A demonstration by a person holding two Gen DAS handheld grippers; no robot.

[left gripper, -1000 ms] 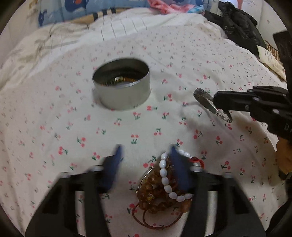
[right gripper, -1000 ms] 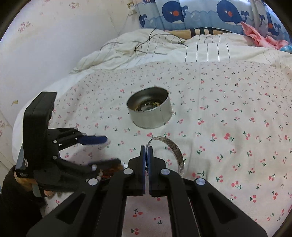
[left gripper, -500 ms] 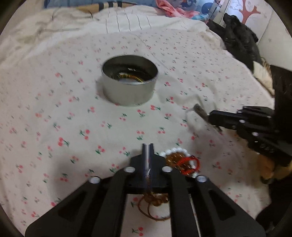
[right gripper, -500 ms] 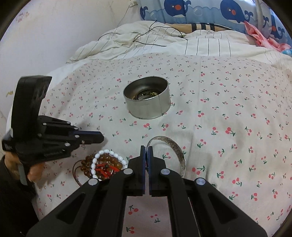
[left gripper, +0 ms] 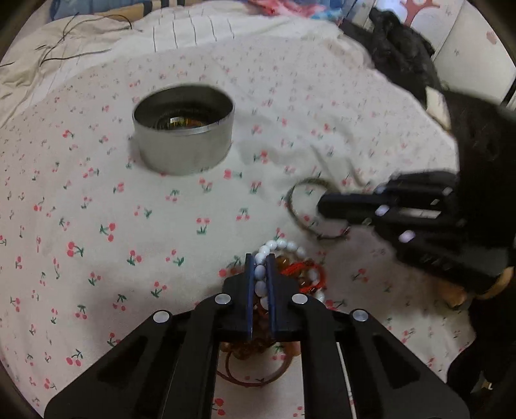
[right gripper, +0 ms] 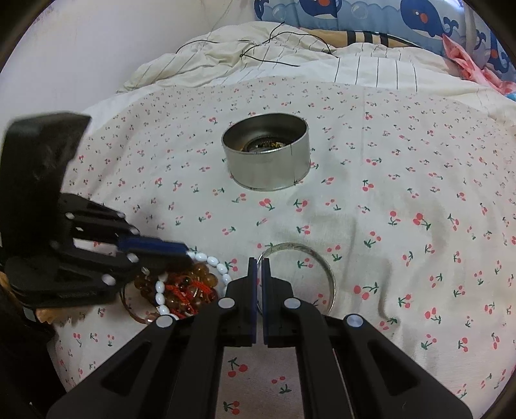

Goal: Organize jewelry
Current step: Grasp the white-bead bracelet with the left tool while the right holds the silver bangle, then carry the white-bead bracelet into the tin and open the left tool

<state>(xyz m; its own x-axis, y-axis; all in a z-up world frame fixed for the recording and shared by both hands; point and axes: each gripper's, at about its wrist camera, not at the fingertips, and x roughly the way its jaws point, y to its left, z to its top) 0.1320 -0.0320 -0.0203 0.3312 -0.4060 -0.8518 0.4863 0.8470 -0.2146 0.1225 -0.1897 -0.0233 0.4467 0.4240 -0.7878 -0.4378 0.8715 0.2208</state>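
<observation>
Silver metal marks the landmark here: a round open tin standing on the cherry-print bedspread, with a coil of gold and dark jewelry lying in its bottom. Nearer the cameras than the tin, the left gripper has just closed its blue pads onto the white bead bracelet, several beads pinched between them. Only the left wrist view shows this pinch straight on; it also shows a thin brown ring of cord lying under the gripper. The right wrist view sees the same gripper from the side, and the white bead bracelet curving out past its tips over a heap of amber beads and red cord, which the left view largely hides behind the pads. The right gripper, also on the near side of the tin, has its jaws closed on the rim of a silver bangle, which lies on the bedspread to the right of the bead heap. From the left wrist view that bangle is blurred and looks dark, with the right gripper reaching across it. Beyond the tin, the right wrist view alone shows whale-print pillows, while the left shows dark clothing.
</observation>
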